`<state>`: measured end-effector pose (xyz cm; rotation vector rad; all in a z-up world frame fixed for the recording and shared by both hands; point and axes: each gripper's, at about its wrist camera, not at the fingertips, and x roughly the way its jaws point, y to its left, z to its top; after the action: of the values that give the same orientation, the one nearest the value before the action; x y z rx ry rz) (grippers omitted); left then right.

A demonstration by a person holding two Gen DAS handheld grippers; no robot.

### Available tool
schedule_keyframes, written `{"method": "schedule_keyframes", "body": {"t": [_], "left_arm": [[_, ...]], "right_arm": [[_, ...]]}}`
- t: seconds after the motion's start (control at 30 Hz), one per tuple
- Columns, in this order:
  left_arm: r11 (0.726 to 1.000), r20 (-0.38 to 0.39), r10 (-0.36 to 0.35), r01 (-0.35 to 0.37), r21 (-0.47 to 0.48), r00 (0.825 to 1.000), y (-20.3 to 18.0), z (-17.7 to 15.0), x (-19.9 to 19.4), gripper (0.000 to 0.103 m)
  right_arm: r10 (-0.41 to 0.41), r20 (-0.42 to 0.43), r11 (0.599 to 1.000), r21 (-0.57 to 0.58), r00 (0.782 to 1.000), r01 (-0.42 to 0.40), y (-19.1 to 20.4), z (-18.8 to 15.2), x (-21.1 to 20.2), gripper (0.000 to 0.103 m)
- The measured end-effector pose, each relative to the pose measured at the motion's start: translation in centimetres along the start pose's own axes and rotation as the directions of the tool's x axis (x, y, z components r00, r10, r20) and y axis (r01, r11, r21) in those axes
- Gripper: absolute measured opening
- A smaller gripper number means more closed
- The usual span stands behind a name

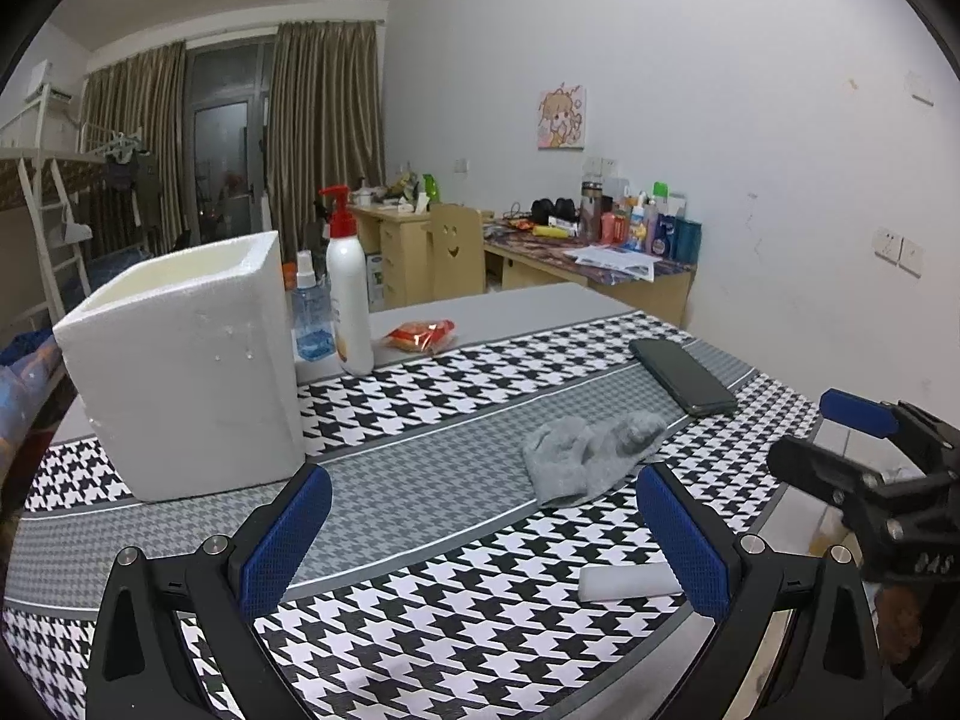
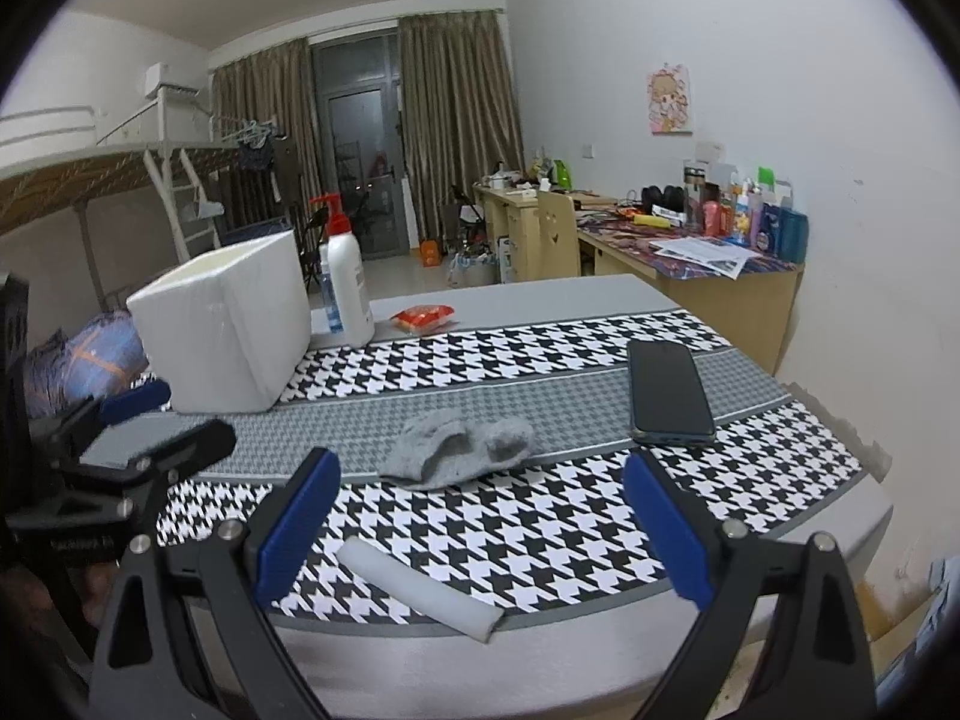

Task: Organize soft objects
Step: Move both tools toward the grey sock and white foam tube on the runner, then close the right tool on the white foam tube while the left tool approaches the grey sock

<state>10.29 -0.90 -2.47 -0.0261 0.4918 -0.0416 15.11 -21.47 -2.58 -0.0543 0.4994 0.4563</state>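
While both tools hang over the near edge of the desk, the scene reads as follows.

Left tool [image 1: 483, 531]: spread wide, nothing between its blue pads; it hovers over the near part of the cloth, left of the socks.
Right tool [image 2: 480, 522]: spread wide, empty; it hovers over the near edge, with the foam strip below and between its fingers.
Grey socks [image 2: 459, 447]: a crumpled pair lying on the grey band of the houndstooth cloth [image 2: 540, 516], about mid-desk. In the right wrist view the long axis runs left to right along the band; the open cuffs face the camera. In the left wrist view the pair [image 1: 591, 456] lies between the tool's fingertips and the phone, apart from both.
Foam strip [image 2: 420, 588]: a white, flat bar near the front edge, long axis running diagonally from far left to near right, its near end reaching the grey border.
Foam box [image 1: 180, 360]: white, open-topped, upright on the left of the desk, well apart from the socks.
Phone [image 2: 666, 393]: dark, face up, right of the socks, long axis pointing away from the camera.
Lotion bottle [image 1: 348, 294]: white with a red pump, upright just right of the box; a blue spray bottle [image 1: 309, 315] stands just beside it.
Red packet [image 1: 423, 336]: lying flat behind the cloth, on the bare grey desk [image 2: 540, 294].
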Motion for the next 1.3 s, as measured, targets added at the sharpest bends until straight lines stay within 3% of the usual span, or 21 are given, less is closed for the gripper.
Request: {"method": "schedule_keyframes", "body": {"t": [0.4,0.73,1.07,1.3], "left_arm": [[0.998,-0.042,-0.063,0.062,-0.004,0.997,0.0,-0.1,1.7,0.102],[0.999,-0.102,-0.042,0.041,-0.011,0.994,-0.1,-0.1,3.7,0.102],[1.0,-0.13,-0.018,0.017,-0.013,0.991,-0.2,-0.2,4.6,0.102],[1.0,-0.152,-0.002,0.0,-0.017,0.988,-0.3,-0.2,5.5,0.102]], "right_arm": [[0.074,-0.063,0.996,-0.049,0.995,-0.077,-0.1,-1.7,1.5,0.097],[0.136,-0.142,0.983,-0.102,0.981,-0.151,0.1,-3.7,3.2,0.097],[0.169,-0.227,0.963,-0.167,0.959,-0.21,0.8,-5.1,5.1,0.085],[0.194,-0.292,0.951,-0.18,0.937,-0.253,0.6,-5.8,6.6,0.062]]}}
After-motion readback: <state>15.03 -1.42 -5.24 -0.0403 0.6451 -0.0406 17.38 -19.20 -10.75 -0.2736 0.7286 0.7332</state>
